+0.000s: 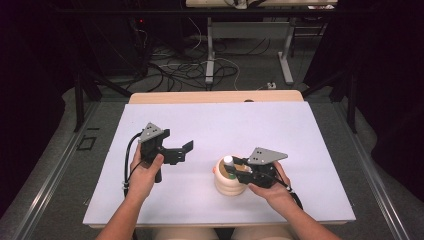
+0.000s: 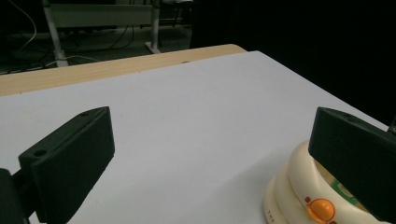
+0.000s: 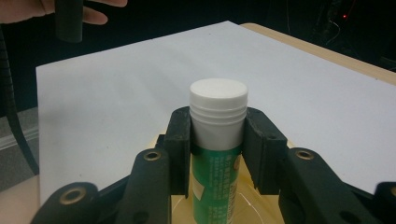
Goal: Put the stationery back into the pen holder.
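White sheeting covers the table, with a strip of pale wood showing along its far edge and a dark floor strewn with cables beyond it. Near the front of the table, right of centre, stands a cream-coloured holder with a ribbed, rounded body; the left gripper view shows an orange button and small orange dots on its side. Rising upright out of the holder's hollow is a glue stick: a green tube with pale printing and a light label patch, topped by a white cap with fine ridges round its lower rim. The right gripper reaches in from the right, and its two black jaws are pinched on the stick just under the cap, one pad pressed against each side, so the cap stands clear above them while the tube's lower part sits inside the cream bowl. The person's right hand wraps the gripper body beside the holder. The left gripper hovers over bare sheet well to the left, apart from the holder, held by the left hand; its jaws are spread wide with nothing between them. Nothing else lies between the two grippers on the sheet.
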The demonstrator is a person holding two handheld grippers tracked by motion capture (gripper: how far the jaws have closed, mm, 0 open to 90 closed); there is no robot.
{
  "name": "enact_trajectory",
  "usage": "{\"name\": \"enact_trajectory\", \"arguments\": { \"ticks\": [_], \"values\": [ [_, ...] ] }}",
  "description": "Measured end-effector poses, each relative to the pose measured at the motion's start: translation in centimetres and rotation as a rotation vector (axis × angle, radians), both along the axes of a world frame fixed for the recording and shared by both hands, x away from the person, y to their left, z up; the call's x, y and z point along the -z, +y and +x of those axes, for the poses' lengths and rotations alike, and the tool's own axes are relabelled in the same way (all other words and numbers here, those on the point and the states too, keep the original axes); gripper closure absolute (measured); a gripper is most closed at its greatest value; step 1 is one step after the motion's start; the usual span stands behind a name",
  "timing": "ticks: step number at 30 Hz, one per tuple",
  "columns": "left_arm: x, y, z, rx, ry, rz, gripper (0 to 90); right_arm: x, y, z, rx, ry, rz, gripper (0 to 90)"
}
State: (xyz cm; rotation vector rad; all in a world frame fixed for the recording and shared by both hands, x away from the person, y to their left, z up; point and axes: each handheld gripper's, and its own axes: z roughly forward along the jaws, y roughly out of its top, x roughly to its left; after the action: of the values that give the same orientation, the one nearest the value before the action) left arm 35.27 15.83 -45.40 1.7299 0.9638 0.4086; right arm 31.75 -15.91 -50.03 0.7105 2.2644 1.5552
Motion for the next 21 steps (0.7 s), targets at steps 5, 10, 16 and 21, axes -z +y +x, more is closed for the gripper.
{"name": "enact_trajectory", "arguments": {
  "ticks": [5,10,16,21],
  "values": [
    [0.0,0.1,0.0,-0.002,0.005,0.0,0.1,0.0,-0.1,0.0,0.003,0.011,-0.007,63.5],
    [0.0,0.1,0.0,-0.006,0.01,0.0,0.2,-0.6,-0.2,0.0,0.012,0.001,0.01,48.5],
    [0.1,0.1,0.0,-0.008,0.006,0.0,0.1,-1.3,-0.3,0.0,0.041,-0.026,0.036,33.6],
    [0.2,0.3,0.0,-0.016,0.007,-0.001,0.2,-2.2,-0.9,0.0,0.105,-0.031,0.066,25.9]
  ]
}}
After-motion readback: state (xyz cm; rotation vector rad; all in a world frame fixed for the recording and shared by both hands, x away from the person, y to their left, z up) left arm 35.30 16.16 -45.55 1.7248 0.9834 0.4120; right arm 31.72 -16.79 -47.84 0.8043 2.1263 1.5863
